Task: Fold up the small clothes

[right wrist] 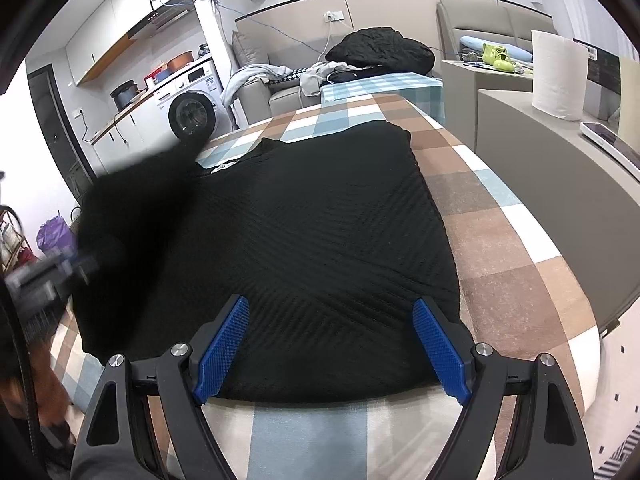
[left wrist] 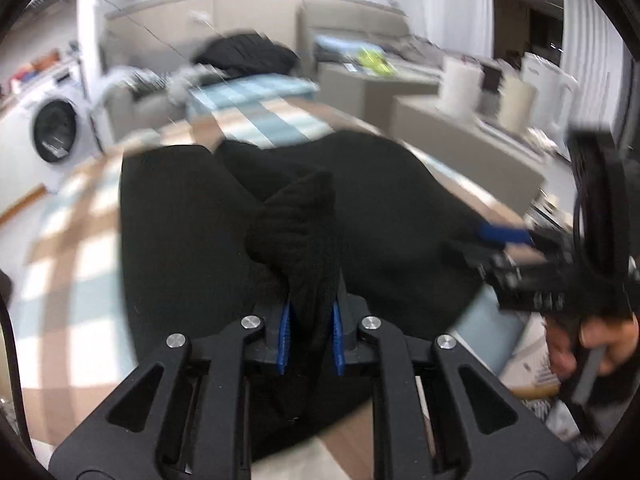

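Observation:
A black knit sweater lies spread flat on a table with a checked cloth. My left gripper is shut on a bunched part of it, probably a sleeve, held up over the sweater's body. The fabric fills the narrow gap between the blue pads. In the right wrist view that gripper is a blur at the left with dark cloth trailing from it. My right gripper stands open, its pads wide apart over the sweater's near edge with nothing pinched. It also shows at the right of the left wrist view.
A washing machine stands at the back left. Behind the table, a sofa carries a dark heap of clothes. A grey counter with a paper roll runs along the right. A person's hand grips the right tool.

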The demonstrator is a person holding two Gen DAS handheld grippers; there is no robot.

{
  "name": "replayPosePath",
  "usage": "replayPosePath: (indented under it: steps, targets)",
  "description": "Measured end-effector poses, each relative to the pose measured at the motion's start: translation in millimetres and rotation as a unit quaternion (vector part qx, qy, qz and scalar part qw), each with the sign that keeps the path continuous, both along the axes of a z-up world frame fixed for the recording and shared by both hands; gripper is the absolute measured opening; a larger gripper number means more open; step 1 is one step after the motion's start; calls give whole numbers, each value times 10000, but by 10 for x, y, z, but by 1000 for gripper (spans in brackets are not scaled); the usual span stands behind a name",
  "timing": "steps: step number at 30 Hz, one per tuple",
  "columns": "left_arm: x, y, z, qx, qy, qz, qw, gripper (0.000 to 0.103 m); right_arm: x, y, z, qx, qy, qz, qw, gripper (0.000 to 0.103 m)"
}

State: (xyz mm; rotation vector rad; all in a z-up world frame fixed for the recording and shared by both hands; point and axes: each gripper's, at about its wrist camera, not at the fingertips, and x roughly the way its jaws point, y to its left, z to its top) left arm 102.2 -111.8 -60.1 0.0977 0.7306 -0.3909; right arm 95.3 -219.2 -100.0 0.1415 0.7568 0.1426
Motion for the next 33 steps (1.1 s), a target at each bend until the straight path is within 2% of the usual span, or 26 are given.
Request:
replayPosePath:
  steps: [1,3,6,9,14,20,25,26,28,30,33]
  targets:
    - [-26,-14,-53,3,75,1,10000,25,-1,-1,3,3,-1,-1,10000,86]
    - [-79,33,-102,-114,234,-18,9997,49,-2,-3,4,70,37,28,10000,86]
    - [-235,134,-62,-341,144,-12,9993,66,-8,17,24,228,96,122,9996,86]
    - [-358,248,41,-359,-54,-9,9993,68,-10,73,48,445,155,327,9984,86]
    - [-388,704,222,-576,-295,525,9965,75,9,169,192,914,94,679,9935,85]
    - [-234,1206,92,-763,38,1266,9890,75,187,497,374,1352,36,1415,9807,74]
    - [-229,1381,-103,-801,291,1405,9864,75,392,935,330,1125,227,2072,9715,67]
    - [-231,1403,-134,-801,323,1443,9858,74,437,988,296,1077,330,2139,9703,64]
    - [-231,1380,-192,-813,369,1472,9851,74,477,1076,184,852,603,2208,9697,36]
    - [-240,1381,-232,-809,401,1476,9849,74,401,1069,65,598,767,2309,9681,24]
    - [-232,1362,-257,-799,405,1443,9855,74,245,890,-30,663,940,2324,9658,21]
